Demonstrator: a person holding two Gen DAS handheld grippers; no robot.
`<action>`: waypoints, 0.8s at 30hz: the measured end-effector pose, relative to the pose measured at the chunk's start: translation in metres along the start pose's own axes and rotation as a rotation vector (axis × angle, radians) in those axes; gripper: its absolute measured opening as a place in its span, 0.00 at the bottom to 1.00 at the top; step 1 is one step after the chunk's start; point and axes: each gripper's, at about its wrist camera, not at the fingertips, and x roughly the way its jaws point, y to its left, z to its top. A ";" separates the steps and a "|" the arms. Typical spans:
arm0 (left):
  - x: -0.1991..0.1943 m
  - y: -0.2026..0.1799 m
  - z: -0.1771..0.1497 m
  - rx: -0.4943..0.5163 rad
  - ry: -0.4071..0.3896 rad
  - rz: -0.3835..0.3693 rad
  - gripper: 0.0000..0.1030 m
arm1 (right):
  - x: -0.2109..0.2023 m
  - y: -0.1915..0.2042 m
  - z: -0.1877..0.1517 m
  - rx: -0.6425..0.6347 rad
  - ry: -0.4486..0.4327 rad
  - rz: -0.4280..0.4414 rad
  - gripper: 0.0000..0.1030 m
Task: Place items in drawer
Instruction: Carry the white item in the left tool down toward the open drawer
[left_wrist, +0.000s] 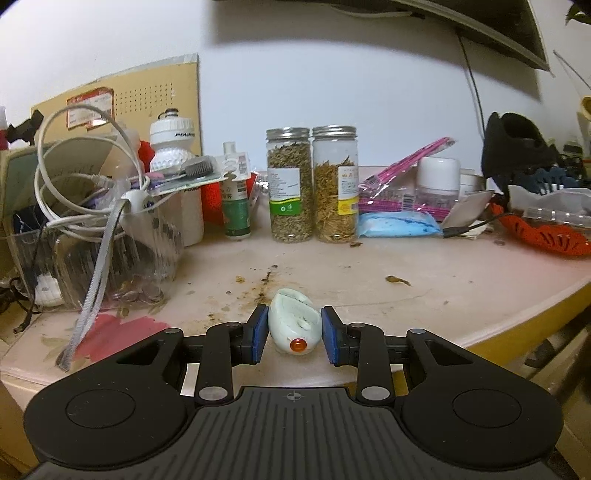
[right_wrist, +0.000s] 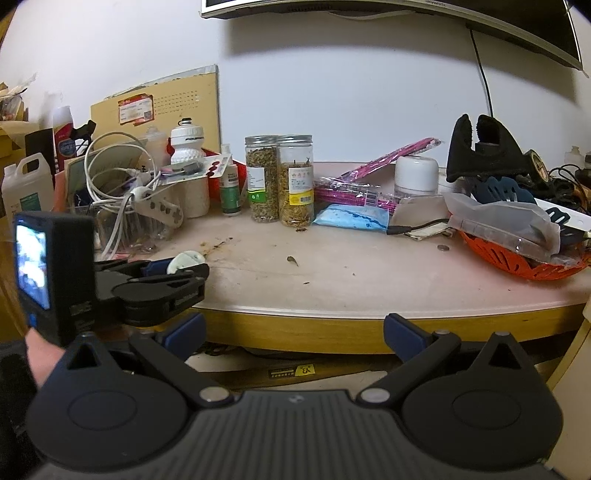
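Left wrist view: our left gripper (left_wrist: 294, 334) clenches a pale green tube (left_wrist: 293, 321) on the pink table (left_wrist: 424, 302), in front of two jars (left_wrist: 312, 184). Our right gripper (right_wrist: 294, 334) hangs released off the table edge.

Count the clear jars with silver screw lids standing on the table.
2. Both stand side by side at the back: the left jar holds greenish bits, the right jar yellowish ones. Clutter could hide more.
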 end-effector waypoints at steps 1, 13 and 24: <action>-0.005 -0.001 0.000 -0.005 0.000 0.000 0.29 | 0.000 0.000 0.000 0.000 0.000 -0.001 0.99; -0.060 -0.005 -0.008 -0.031 0.017 0.045 0.29 | -0.003 0.000 0.000 0.002 -0.006 -0.011 0.99; -0.094 -0.002 -0.012 -0.032 0.039 0.161 0.29 | -0.005 0.001 -0.001 -0.001 0.003 -0.014 0.99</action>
